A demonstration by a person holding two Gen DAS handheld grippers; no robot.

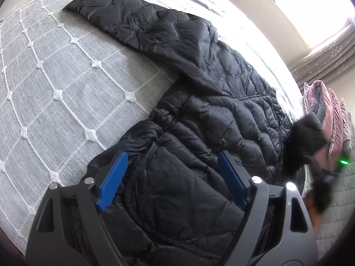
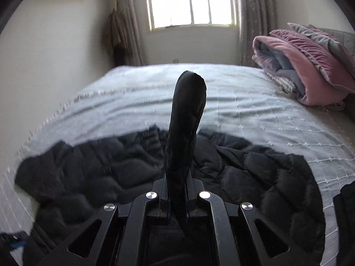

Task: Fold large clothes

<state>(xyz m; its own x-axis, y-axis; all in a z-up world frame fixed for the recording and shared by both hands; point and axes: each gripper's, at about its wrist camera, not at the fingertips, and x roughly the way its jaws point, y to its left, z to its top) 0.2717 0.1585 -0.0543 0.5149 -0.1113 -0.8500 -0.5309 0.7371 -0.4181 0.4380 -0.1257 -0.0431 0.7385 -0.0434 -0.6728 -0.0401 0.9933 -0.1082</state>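
The black puffer jacket lies spread across the grey bed cover, one sleeve stretched away from the jacket's body. The right tool is clamped tight on a raised fold of the jacket, likely a cuff or hem. The left tool hangs over the jacket's near edge, blue pads wide apart, holding nothing. Puffy, light, slick shell, I'd say: it will spring back, so pinch a stitched seam or hem, not the padding.
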